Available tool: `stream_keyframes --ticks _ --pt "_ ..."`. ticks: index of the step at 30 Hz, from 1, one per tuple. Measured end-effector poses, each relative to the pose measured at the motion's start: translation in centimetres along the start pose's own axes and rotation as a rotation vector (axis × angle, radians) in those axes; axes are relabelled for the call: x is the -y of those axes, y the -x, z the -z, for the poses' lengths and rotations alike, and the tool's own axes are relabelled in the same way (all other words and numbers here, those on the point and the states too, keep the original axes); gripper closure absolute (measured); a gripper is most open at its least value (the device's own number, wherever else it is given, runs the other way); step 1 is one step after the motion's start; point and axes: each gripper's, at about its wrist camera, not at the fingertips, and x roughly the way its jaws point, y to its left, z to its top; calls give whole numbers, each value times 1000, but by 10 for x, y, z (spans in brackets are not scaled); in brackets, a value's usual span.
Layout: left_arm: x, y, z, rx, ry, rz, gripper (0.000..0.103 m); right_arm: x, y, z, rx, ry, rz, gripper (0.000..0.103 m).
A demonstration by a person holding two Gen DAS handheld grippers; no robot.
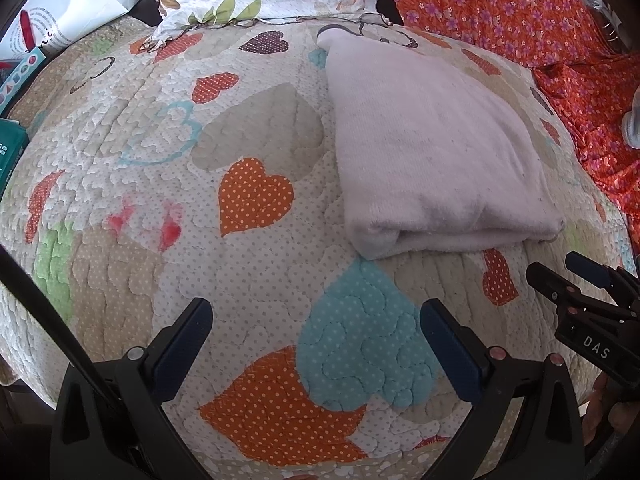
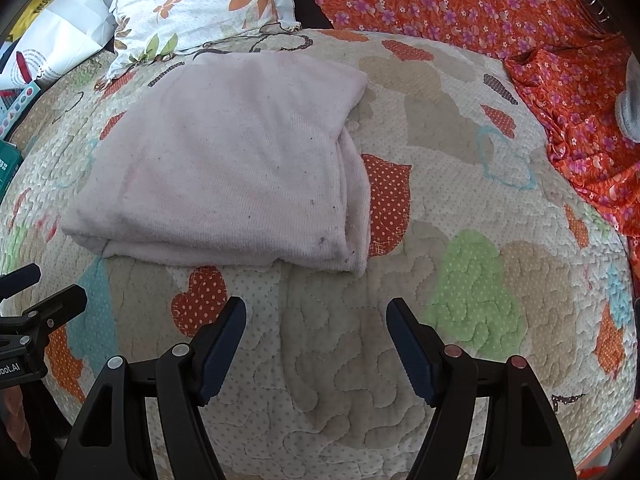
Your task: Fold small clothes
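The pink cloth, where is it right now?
The folded pink cloth lies on the heart quilt, just ahead of both open grippers. It sits upper left in the right wrist view, upper right in the left, near the flowered pillow.

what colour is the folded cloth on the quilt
Pale pink, nearly white, folded cloth; clearest in the right wrist view.

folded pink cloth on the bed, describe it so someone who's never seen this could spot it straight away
Start at the heart-patterned quilt covering the bed. On it, in front of the floral pillow, lies the folded pale pink cloth, a flat, roughly square bundle. It is the only plain, unpatterned fabric there; everything around it carries hearts or flowers.
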Motion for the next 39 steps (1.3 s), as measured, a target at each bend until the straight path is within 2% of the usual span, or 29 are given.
stream_keyframes --ticks 39 --pt "-3 -5 0 -21 13 18 0 -4 -2 1 -1 29 7 25"
